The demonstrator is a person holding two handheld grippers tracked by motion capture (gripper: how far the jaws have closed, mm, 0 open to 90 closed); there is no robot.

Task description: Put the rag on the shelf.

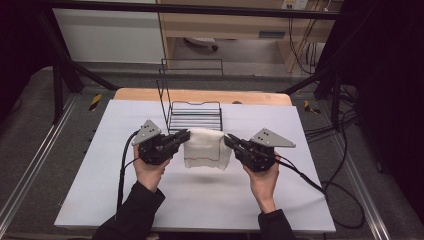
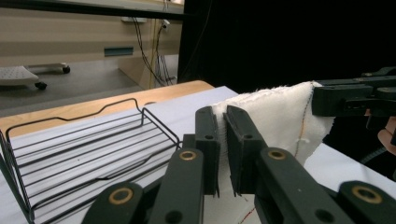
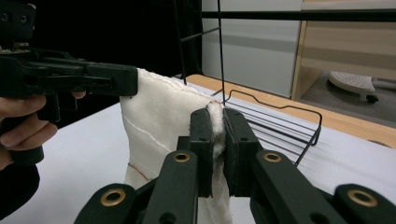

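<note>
A white cloth (image 1: 206,148) hangs above the table between both grippers, stretched by its upper corners. My left gripper (image 1: 184,136) is shut on the cloth's left top corner; in the left gripper view the fabric (image 2: 275,112) is pinched between the black jaws of the left gripper (image 2: 222,122). My right gripper (image 1: 231,140) is shut on the right top corner, and the right gripper view shows the cloth (image 3: 159,116) squeezed between its jaws, right gripper (image 3: 215,122). A thin red stitch line runs along the cloth's lower edge.
A black wire rack (image 1: 194,116) with a tall upright back stands just behind the cloth on the white table cover (image 1: 150,195). Cables trail from both grippers across the table. The wooden table edge (image 1: 150,94) lies at the back.
</note>
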